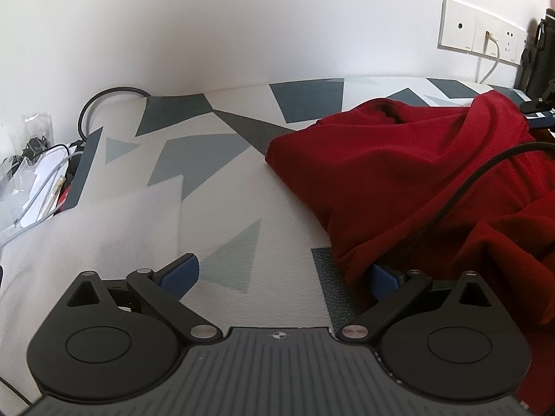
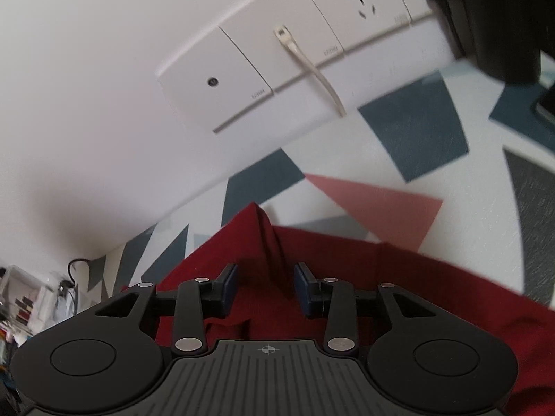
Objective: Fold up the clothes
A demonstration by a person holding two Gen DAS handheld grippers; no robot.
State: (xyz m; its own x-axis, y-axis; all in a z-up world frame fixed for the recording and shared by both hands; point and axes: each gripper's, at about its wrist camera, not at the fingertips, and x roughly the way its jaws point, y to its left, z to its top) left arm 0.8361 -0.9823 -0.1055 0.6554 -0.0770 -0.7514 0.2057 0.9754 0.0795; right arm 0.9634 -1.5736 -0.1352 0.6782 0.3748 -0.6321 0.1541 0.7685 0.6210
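Note:
A dark red garment (image 1: 399, 173) lies crumpled on the right half of the patterned table cover (image 1: 222, 180). My left gripper (image 1: 281, 272) stands wide open at the garment's near left edge. Its left pad (image 1: 180, 274) is over bare cover, and the cloth's hem drapes over its right pad (image 1: 383, 277). In the right wrist view the garment (image 2: 399, 277) fills the lower part, with a raised fold (image 2: 267, 228) running away from me. My right gripper (image 2: 267, 282) is open just above the cloth, its blue pads on either side of that fold without pressing on it.
A white wall with a socket panel (image 2: 263, 59) and a plugged-in white cable (image 2: 319, 76) stands close behind the table. A black object (image 2: 503, 17) sits at the back right. Cables and clutter (image 1: 45, 180) lie off the table's left edge. A black braided cable (image 1: 461, 190) crosses the garment.

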